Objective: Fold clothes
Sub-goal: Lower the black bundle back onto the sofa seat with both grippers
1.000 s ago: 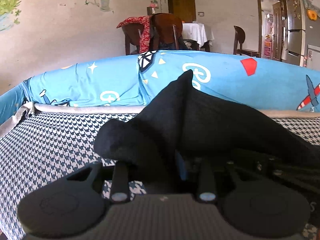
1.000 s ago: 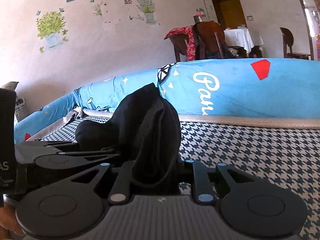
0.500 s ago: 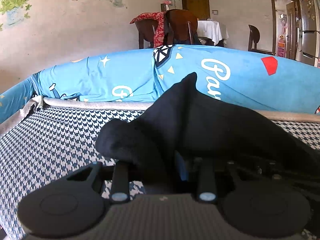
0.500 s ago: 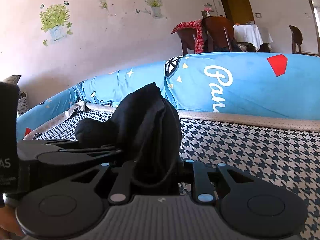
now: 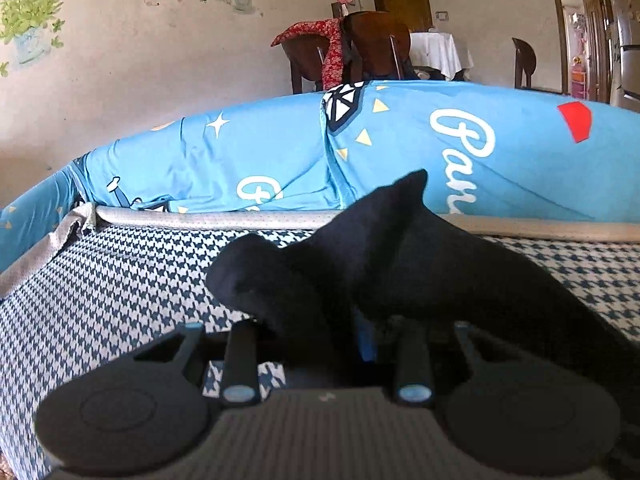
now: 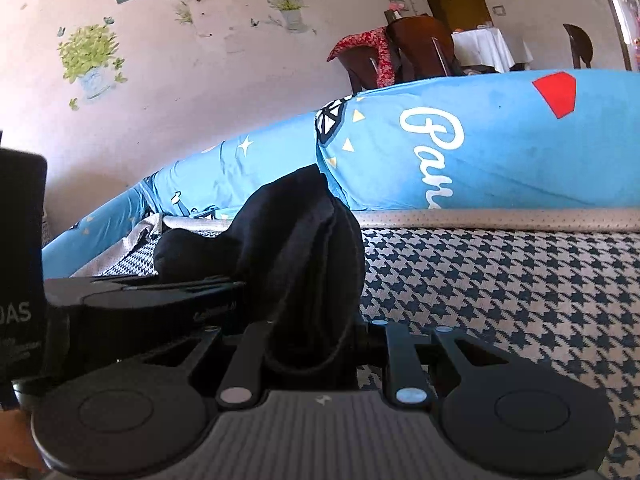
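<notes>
A black garment (image 5: 400, 256) is bunched up over the houndstooth cloth surface (image 5: 120, 280). My left gripper (image 5: 340, 340) is shut on the black garment, which drapes over its fingers and hides the tips. My right gripper (image 6: 320, 336) is shut on the same black garment (image 6: 304, 240), its fingertips hidden in the cloth. The left gripper's body (image 6: 120, 312) shows at the left of the right wrist view, close beside the right one.
A blue printed bolster (image 5: 440, 148) runs along the far edge of the surface, with a grey border strip (image 5: 200, 218) in front of it. Wooden chairs (image 5: 360, 48), a white-clothed table and doorways stand behind. The wall with plant stickers is at left.
Both grippers keep their hold on the garment. The views have shifted slightly left and forward, so the bolster's lettering sits further left and larger.
</notes>
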The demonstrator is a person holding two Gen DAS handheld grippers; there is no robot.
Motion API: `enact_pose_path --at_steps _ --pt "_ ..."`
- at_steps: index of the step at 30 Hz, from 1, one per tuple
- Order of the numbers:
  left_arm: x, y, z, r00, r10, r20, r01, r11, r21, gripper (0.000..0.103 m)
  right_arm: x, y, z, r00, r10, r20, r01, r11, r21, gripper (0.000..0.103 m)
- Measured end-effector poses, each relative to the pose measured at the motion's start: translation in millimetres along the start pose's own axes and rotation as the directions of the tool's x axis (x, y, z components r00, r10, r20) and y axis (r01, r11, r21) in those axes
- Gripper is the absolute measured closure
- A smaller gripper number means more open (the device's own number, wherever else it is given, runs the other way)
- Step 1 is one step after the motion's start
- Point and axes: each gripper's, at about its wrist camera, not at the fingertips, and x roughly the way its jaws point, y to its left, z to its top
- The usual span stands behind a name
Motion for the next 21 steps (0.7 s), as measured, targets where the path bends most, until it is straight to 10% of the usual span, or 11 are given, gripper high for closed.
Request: enact_pose_path --at_steps 11,21 --pt "45 27 -7 0.988 0.036 -0.149 -0.052 0.993 -0.106 0.062 36 -15 -28 0.984 -0.104 -0.147 0.112 0.993 0.045 0.070" --pt "50 72 -6 0.976 0.073 -0.204 -0.128 0.954 -0.270 0.053 1 -36 -12 0.967 -0.252 -0.047 0.255 0.964 0.072 0.054"
